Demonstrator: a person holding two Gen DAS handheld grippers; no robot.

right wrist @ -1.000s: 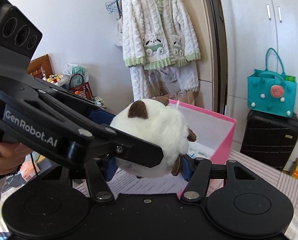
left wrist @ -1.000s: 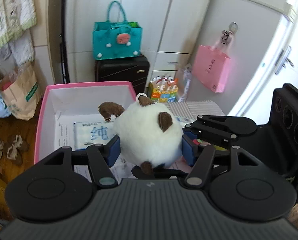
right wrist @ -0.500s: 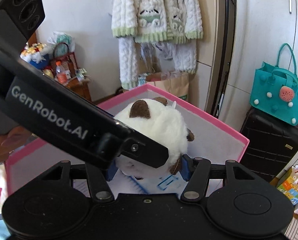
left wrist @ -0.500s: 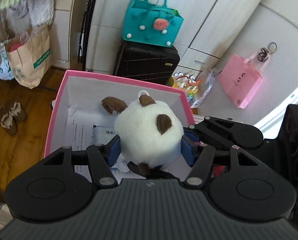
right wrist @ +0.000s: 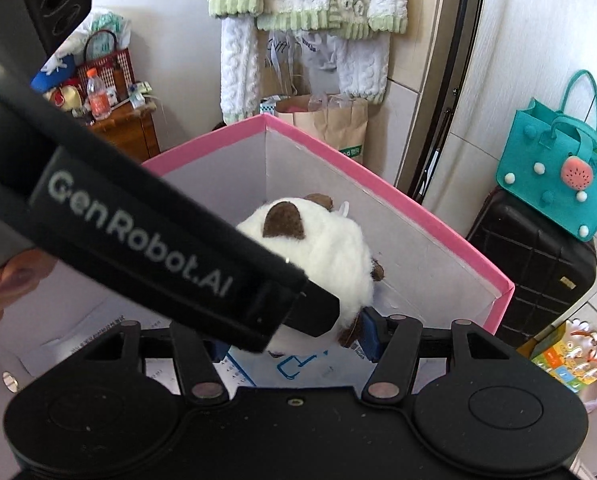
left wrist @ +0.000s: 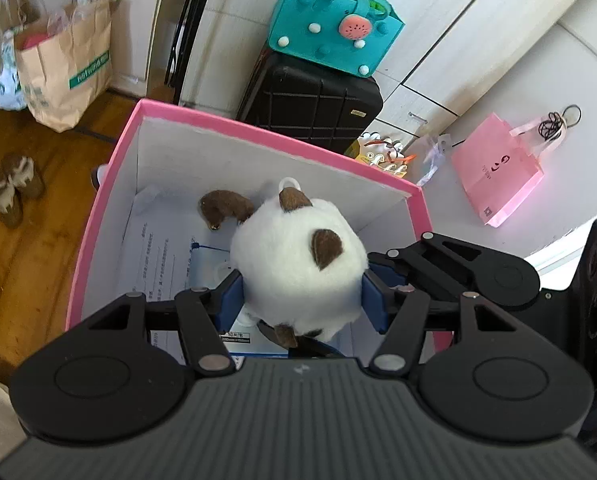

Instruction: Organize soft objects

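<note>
Left wrist view: the round white plush toy with brown ears (left wrist: 298,268) sits pinched between the blue fingers (left wrist: 229,304) of the left gripper (left wrist: 300,306), hanging inside the pink-rimmed white cardboard box (left wrist: 258,130) above the printed papers on its floor. Looks super light and squishy, so grabbing around the fat middle seems right.

Right wrist view: the right gripper (right wrist: 294,338) pinches the same toy from the other side; its left finger is hidden behind the other tool. Fluffy fur could slip, I'd guess.

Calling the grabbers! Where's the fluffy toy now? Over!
Both tools, left and right, shut on the white plush toy. Toy over the pink box. Nothing blocking. Over.
</note>
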